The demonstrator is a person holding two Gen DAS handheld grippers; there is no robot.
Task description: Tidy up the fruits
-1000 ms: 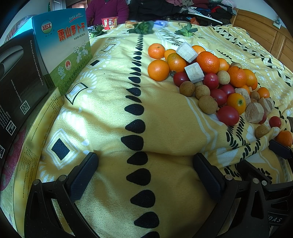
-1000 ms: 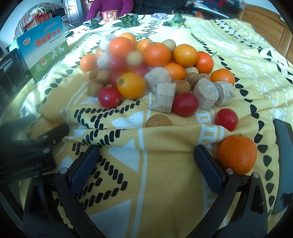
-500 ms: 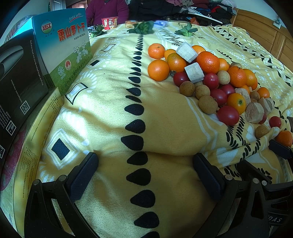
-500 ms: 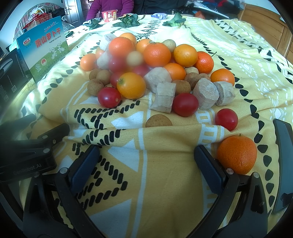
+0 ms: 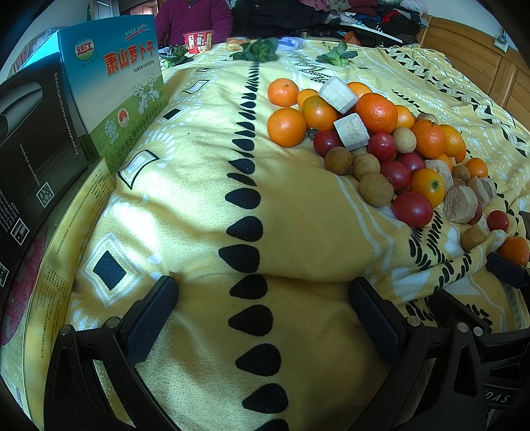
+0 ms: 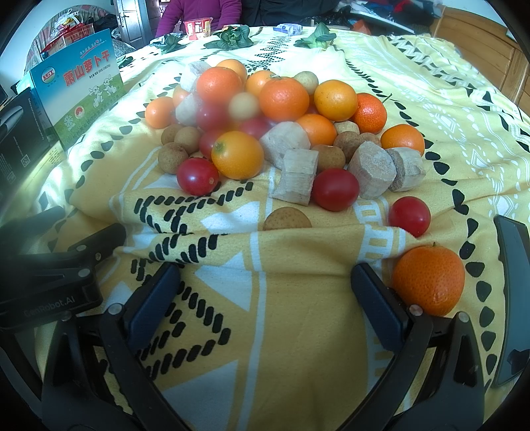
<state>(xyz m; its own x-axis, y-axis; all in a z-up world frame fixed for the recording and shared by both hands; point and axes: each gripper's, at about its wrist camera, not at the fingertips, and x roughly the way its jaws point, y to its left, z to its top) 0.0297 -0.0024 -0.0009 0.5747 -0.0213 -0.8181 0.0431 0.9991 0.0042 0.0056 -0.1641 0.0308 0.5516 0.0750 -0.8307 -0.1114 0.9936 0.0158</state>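
A: Two claws, both spread wide w/ nothing held: left claw [image 5: 263, 318] over bare blanket [image 5: 185, 199], right claw [image 6: 265, 298] just before the fruit pile [image 6: 275, 132].

B: Risk?

A: I think the pile is loose on soft folds. If I push the blanket, tomatoes roll. The lone mandarin [image 6: 428, 280] beside my right finger [image 6: 377, 311] may get knocked away.

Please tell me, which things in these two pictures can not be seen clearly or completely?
- Small brown fruit, right wrist view: lower half hidden behind a fold of the blanket.
- Middle of the fruit pile, right wrist view: blurred.
- Dark flat object, right wrist view: cut off by the right edge.
- Person in purple sleeve, left wrist view: cut by the top edge.
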